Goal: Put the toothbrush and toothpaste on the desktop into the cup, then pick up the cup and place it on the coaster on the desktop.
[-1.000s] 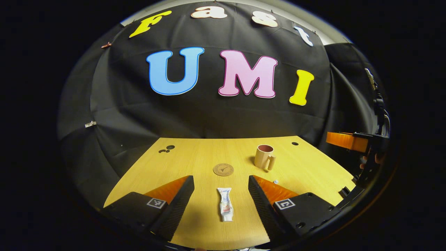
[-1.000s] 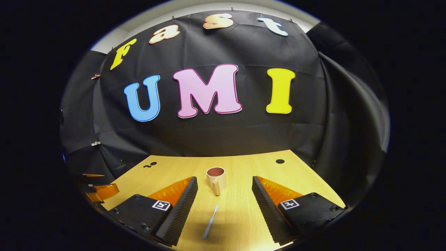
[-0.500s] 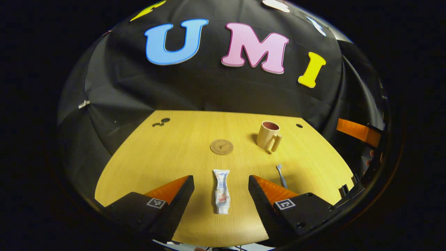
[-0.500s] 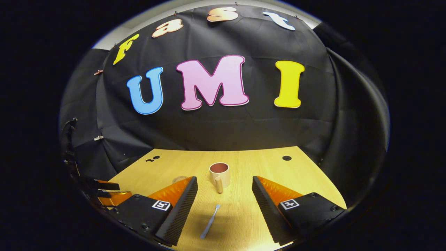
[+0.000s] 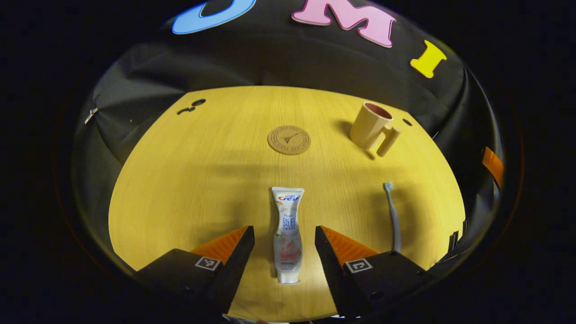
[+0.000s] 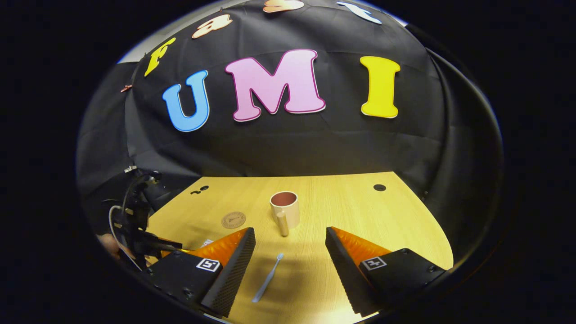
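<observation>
A white toothpaste tube lies flat on the wooden desktop, its lower half between the fingers of my open left gripper, which hovers over it. A pale blue toothbrush lies to its right. The beige cup with a handle stands upright at the far right, and a round cork coaster lies at the centre back. In the right gripper view, my open right gripper hangs above the toothbrush, with the cup beyond it and the coaster to the left.
The wooden desktop ends at black cloth walls on all sides. Small dark holes mark its far left corner and one hole its far right. The left gripper with its cables shows at the left edge of the right gripper view.
My left gripper has tilted down and moved forward, so the toothpaste now lies between its fingers. The right gripper has shifted slightly forward over the toothbrush.
</observation>
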Motion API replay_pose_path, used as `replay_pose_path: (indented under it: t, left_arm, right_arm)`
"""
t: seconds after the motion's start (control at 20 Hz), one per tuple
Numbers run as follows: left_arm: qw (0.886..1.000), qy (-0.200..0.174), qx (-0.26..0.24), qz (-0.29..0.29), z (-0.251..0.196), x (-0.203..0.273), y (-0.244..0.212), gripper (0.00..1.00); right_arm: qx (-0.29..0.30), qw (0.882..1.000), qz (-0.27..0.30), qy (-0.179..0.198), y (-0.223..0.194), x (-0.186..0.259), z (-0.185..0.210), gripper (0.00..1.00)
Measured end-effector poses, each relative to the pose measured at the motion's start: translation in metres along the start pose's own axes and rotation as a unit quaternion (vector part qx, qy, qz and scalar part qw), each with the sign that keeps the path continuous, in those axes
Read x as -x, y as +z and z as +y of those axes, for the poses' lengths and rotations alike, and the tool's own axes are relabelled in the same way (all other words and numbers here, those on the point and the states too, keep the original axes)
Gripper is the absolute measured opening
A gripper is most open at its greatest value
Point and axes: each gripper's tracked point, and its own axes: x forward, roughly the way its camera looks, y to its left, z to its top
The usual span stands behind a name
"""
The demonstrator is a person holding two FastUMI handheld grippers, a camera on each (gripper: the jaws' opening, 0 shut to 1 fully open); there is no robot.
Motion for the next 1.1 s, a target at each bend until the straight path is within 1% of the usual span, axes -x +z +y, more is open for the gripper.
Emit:
replay_pose_path:
  t: [0.15, 0.25, 0.35, 0.4, 0.5, 0.55, 0.65, 0.7, 0.85, 0.9, 0.95, 1.0, 1.1]
  left_arm:
    - [0.999, 0.007, -0.011, 0.033, 0.001, -0.020, -0.006, 0.84]
    - [0.998, 0.019, -0.017, 0.052, 0.003, -0.029, -0.011, 0.84]
    - [0.997, 0.031, -0.019, 0.068, 0.005, -0.034, -0.016, 0.81]
    - [0.997, 0.036, -0.022, 0.066, 0.006, -0.035, -0.014, 0.77]
    - [0.996, 0.035, -0.025, 0.075, 0.004, -0.036, -0.015, 0.72]
    - [0.996, 0.033, -0.027, 0.079, 0.002, -0.036, -0.016, 0.72]
    - [0.995, 0.033, -0.029, 0.091, -0.001, -0.036, -0.018, 0.64]
    - [0.994, 0.036, -0.025, 0.101, -0.001, -0.036, -0.019, 0.52]
    - [0.993, 0.040, -0.010, 0.110, -0.001, -0.037, -0.018, 0.49]
    - [0.993, 0.037, -0.012, 0.107, -0.001, -0.037, -0.018, 0.46]
    - [0.994, 0.035, -0.016, 0.103, -0.001, -0.036, -0.017, 0.39]
    - [0.994, 0.033, -0.021, 0.099, -0.001, -0.036, -0.017, 0.40]
    - [0.995, 0.026, -0.029, 0.090, -0.001, -0.035, -0.017, 0.36]
  right_arm:
    - [-0.002, 1.000, 0.007, -0.005, -0.009, 0.001, -0.009, 0.97]
    - [-0.009, 1.000, 0.017, -0.010, -0.019, 0.002, -0.015, 0.97]
    - [-0.018, 0.999, 0.028, -0.015, -0.029, 0.002, -0.020, 0.97]
    - [-0.023, 0.999, 0.033, -0.017, -0.034, 0.003, -0.021, 0.97]
    - [-0.032, 0.998, 0.049, -0.020, -0.043, 0.003, -0.023, 0.98]
    - [-0.034, 0.997, 0.059, -0.020, -0.048, 0.001, -0.022, 0.98]
    - [-0.038, 0.996, 0.080, -0.017, -0.059, -0.001, -0.017, 0.98]
    - [-0.040, 0.995, 0.095, -0.013, -0.067, -0.002, -0.013, 0.98]
    - [-0.034, 0.986, 0.165, 0.002, -0.096, -0.009, 0.006, 0.98]
    - [-0.033, 0.983, 0.182, 0.008, -0.103, -0.011, 0.012, 0.99]
    - [-0.032, 0.980, 0.198, 0.013, -0.108, -0.015, 0.018, 0.98]
    - [-0.033, 0.976, 0.213, 0.019, -0.114, -0.020, 0.025, 0.98]
    - [-0.029, 0.971, 0.237, 0.022, -0.125, -0.030, 0.034, 0.98]
